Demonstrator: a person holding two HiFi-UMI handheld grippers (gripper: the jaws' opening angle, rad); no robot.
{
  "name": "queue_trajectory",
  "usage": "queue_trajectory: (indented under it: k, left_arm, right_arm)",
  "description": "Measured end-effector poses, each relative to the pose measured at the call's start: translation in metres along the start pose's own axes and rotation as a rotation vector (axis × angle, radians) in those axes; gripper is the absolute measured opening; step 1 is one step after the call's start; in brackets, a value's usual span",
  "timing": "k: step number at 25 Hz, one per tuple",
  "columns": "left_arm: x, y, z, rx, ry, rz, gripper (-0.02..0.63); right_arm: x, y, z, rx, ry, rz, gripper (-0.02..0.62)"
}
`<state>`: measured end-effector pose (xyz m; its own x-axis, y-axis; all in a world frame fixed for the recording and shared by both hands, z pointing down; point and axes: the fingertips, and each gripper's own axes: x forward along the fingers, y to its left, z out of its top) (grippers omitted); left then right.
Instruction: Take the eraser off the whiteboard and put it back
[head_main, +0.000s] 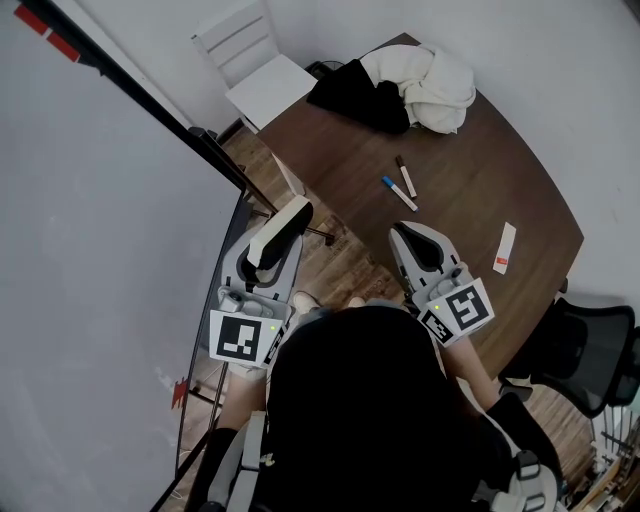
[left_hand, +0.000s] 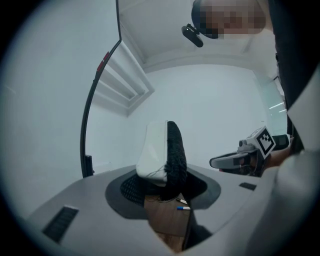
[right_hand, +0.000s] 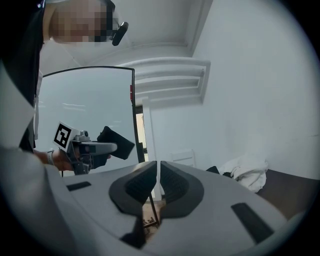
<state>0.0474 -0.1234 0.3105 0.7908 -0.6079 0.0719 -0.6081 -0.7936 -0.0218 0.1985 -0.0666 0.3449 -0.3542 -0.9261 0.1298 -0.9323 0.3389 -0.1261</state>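
My left gripper (head_main: 272, 248) is shut on the eraser (head_main: 283, 230), a white block with a black felt face. In the left gripper view the eraser (left_hand: 161, 152) stands upright between the jaws, felt side to the right, away from the whiteboard (left_hand: 45, 100). The whiteboard (head_main: 90, 250) fills the left of the head view, with its black-framed edge running beside the gripper. My right gripper (head_main: 416, 240) hangs to the right over the floor near the table edge, jaws together on nothing (right_hand: 156, 175). The right gripper view shows the held eraser (right_hand: 117, 142) in front of the whiteboard (right_hand: 90, 100).
A brown table (head_main: 480, 190) stands ahead to the right, with two markers (head_main: 401, 185), a white card (head_main: 505, 247), a white cloth (head_main: 432, 85) and a black cloth (head_main: 355, 95). A white chair (head_main: 260, 70) stands behind it; a black office chair (head_main: 590, 350) is at the right.
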Motion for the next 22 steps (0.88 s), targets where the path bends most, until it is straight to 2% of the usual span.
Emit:
queue_trajectory:
  k: [4,10,15,22]
  left_arm:
    - [-0.002,0.001,0.006,0.016,-0.005,0.012,0.169]
    - [-0.007,0.009,-0.004,-0.001,0.018,0.040,0.169]
    - [-0.015,0.023,-0.021,-0.053,0.031,0.078,0.169]
    - [-0.036,0.043,-0.057,-0.171,0.050,0.146,0.169]
  right_arm:
    - [0.005,0.002,0.001,-0.001,-0.002,0.012,0.032]
    - [0.009,0.005,0.000,0.000,0.004,0.021,0.032]
    - [0.014,0.007,-0.006,0.006,0.024,0.034,0.032]
    - [0.029,0.022,-0.016,0.003,0.063,0.087,0.032]
